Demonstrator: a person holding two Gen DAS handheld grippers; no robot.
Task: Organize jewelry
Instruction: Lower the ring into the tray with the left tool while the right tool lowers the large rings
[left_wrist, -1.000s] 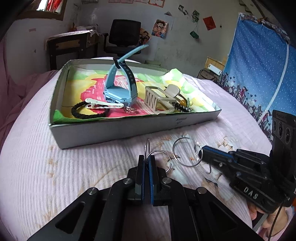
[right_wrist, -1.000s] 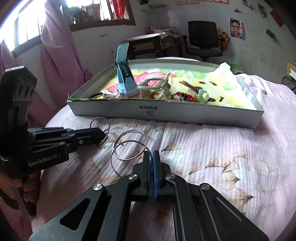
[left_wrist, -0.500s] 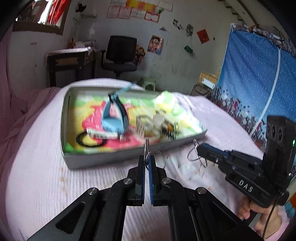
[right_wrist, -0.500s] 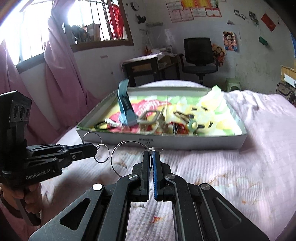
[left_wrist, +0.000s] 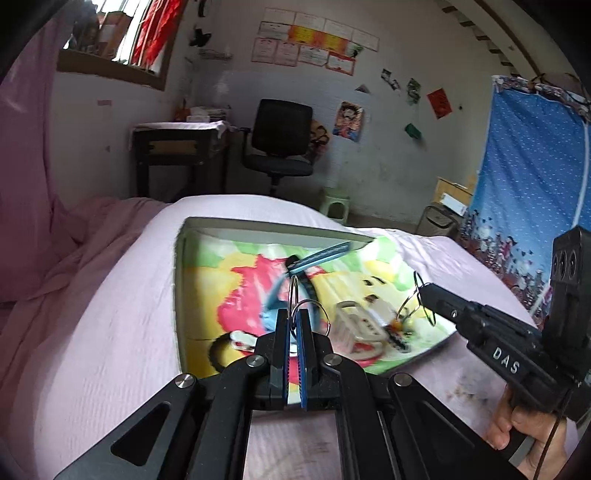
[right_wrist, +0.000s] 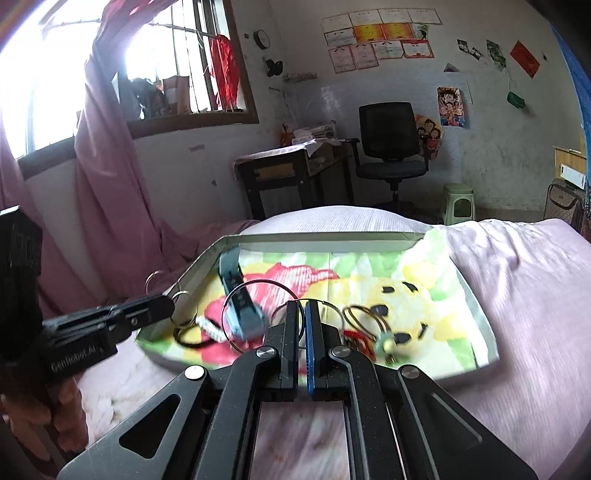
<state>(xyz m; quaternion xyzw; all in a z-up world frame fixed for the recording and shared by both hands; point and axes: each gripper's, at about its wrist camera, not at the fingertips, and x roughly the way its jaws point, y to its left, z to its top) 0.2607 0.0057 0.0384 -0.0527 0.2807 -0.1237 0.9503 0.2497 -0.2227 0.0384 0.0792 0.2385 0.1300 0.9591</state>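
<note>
Tray (left_wrist: 180, 295) ahead of tool: liner w/ red, yellow, green cartoon print. Watch strap (left_wrist: 325, 254) lt blue. Bedsheet (left_wrist: 110, 332) pale pink. Tool pads (left_wrist: 303, 354) blue.

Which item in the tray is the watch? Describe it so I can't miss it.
On the pink bed lies a shallow white tray lined with a bright cartoon cloth. In its left half, the light blue watch stands up with one strap raised. It is the only blue, upright item, beside a flat black hair tie.

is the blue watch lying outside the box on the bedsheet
No, the blue watch sits inside the shallow box, on its colourful lining next to a black hair tie.
</note>
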